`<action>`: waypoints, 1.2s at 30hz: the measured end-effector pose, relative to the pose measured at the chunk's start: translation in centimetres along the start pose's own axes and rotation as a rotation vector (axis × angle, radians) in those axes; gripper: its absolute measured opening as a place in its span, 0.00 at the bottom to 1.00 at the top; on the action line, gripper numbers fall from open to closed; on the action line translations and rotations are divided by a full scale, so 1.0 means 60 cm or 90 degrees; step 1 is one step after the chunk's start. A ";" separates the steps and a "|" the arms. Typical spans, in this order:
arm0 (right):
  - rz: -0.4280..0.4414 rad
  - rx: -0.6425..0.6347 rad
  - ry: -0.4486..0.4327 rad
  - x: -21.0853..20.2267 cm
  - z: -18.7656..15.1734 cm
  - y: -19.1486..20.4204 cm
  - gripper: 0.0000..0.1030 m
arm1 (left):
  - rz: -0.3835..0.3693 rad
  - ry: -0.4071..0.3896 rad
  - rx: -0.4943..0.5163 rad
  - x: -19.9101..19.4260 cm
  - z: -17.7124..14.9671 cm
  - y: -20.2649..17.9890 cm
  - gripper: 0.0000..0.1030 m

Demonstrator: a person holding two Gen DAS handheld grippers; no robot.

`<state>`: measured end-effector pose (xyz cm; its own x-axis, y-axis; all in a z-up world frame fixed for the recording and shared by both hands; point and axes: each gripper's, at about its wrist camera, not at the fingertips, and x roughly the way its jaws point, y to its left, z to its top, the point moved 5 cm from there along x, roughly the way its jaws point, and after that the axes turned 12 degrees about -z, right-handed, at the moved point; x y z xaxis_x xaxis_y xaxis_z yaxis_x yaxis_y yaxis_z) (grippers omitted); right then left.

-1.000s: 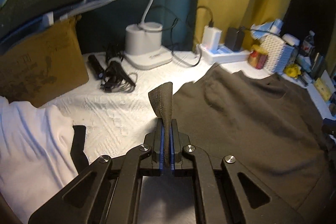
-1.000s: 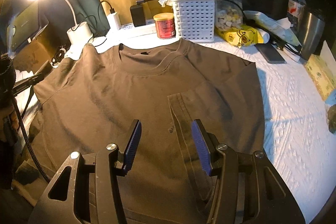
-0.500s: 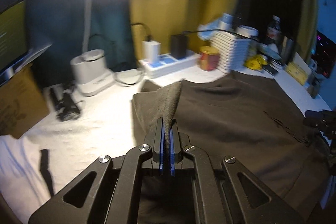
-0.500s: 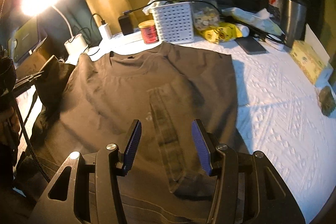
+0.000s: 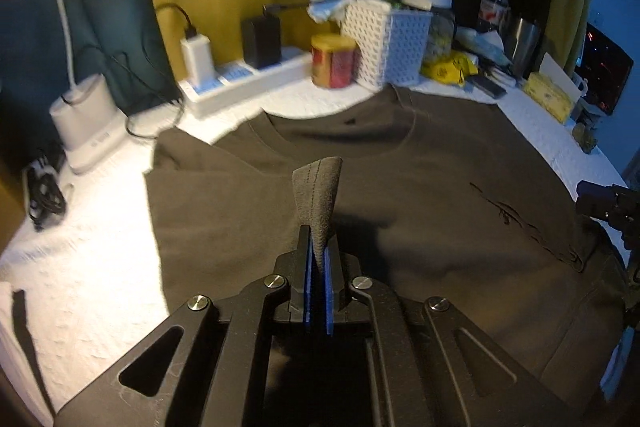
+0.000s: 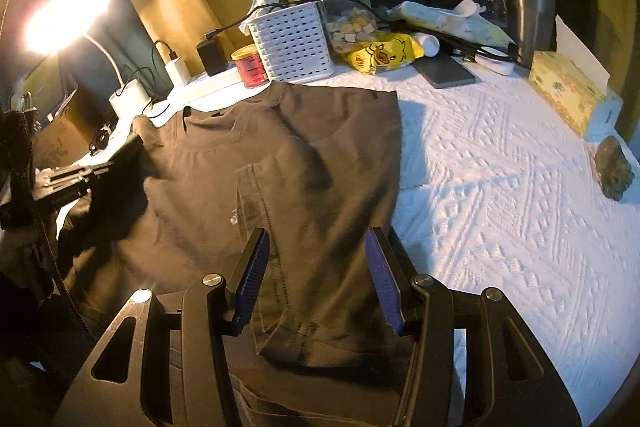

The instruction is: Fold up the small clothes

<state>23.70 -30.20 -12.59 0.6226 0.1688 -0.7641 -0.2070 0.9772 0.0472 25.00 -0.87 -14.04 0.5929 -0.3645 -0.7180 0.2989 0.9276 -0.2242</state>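
White quilted cloth [image 6: 500, 163] covered the table beneath a brown shirt [image 5: 400, 187], its right side folded inward. Left gripper [image 5: 317, 259] was clamped on a shirt edge, raised. Right gripper [image 6: 316, 279] hung wide open, empty, over the fold.

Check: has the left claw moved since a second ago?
Yes. The left claw, shut on the t-shirt sleeve, swung rightward: the lamp base slid from centre to far left.
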 end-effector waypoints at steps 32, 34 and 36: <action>0.018 -0.031 0.001 -0.017 -0.011 0.054 0.51 | -0.157 0.043 -0.096 -0.068 -0.111 -0.008 0.74; 0.014 -0.028 0.002 -0.018 -0.013 0.051 0.51 | -0.181 0.055 -0.083 -0.068 -0.115 -0.029 0.74; 0.012 -0.024 0.004 -0.017 -0.014 0.046 0.51 | -0.202 0.070 -0.058 -0.067 -0.118 -0.054 0.74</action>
<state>21.85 -27.78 -12.26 0.6140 0.1863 -0.7670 -0.2473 0.9682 0.0372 16.35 -1.85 -15.11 0.3959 -0.6291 -0.6690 0.3849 0.7751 -0.5011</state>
